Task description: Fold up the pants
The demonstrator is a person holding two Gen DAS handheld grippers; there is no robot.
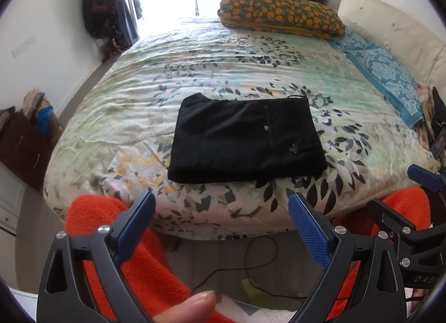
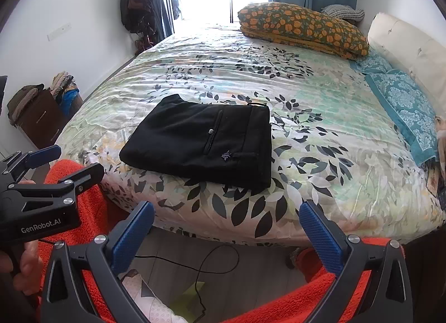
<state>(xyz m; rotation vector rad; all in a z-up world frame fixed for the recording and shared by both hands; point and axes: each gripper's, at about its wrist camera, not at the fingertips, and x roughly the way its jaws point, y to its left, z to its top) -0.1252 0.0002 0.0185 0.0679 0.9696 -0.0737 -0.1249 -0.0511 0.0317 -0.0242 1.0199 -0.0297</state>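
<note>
Black pants (image 1: 245, 139) lie folded into a flat rectangle on the leaf-print bedspread (image 1: 223, 66), near the bed's front edge; the right wrist view shows the same pants (image 2: 203, 144) with a pocket button facing up. My left gripper (image 1: 221, 206) hangs open in front of the bed edge, short of the pants, with nothing between its blue pads. My right gripper (image 2: 227, 214) is likewise open and empty, held off the bed edge. Each gripper appears at the side of the other's view.
An orange-patterned pillow (image 1: 281, 14) and teal pillows (image 1: 384, 72) lie at the far and right side of the bed. A brown drawer unit (image 2: 41, 117) with clothes stands left. A black cable (image 2: 200, 264) runs on the floor below. The person wears orange fleece (image 1: 145, 267).
</note>
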